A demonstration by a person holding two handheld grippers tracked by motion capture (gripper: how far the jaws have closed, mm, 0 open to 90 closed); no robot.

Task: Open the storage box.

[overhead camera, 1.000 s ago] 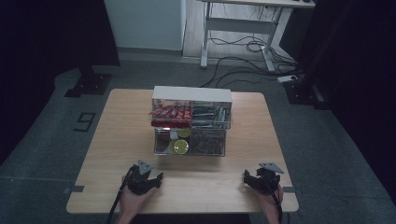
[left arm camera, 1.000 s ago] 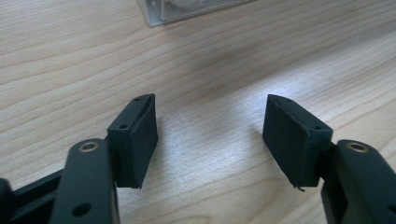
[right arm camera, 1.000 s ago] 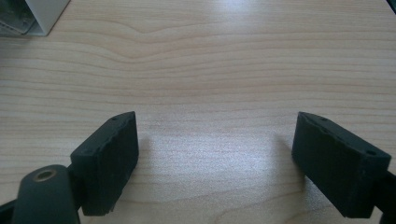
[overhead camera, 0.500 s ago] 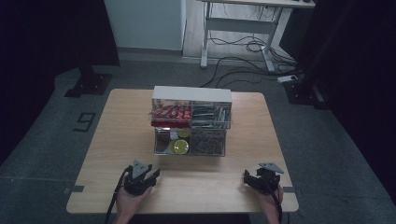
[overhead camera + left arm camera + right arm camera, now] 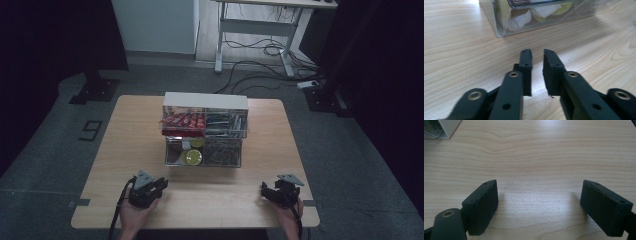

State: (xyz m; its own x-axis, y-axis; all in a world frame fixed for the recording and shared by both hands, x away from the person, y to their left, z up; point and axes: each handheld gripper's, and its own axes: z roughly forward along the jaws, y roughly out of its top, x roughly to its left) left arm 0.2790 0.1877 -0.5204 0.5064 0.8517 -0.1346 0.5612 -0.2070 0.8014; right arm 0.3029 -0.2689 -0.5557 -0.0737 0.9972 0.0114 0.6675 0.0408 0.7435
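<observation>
Two grippers rest near the front edge of a light wooden table (image 5: 125, 130), one at each front corner, with a clear drawer unit (image 5: 205, 129) standing between them and farther back, about the middle of the tabletop. The unit has a white top and two levels of transparent drawers, the lower level drawn out toward the person. The upper left drawer holds red packets (image 5: 182, 120); the upper right holds what look like grey metal pieces, though the high view is too coarse to say what they are. In the lower level a round yellow item (image 5: 192, 157) lies at the front left, and the right side holds a tangle of thin dark bits.

The left gripper (image 5: 537, 72) sits just short of the unit's near left corner, its jaws drawn close with only a narrow gap between them and nothing held; its own view shows white and yellow-green objects through the clear wall. The right gripper (image 5: 539, 207) lies well apart from the unit, its jaws spread wide over bare wood, empty, with a corner of the unit at the upper left of its view.
</observation>
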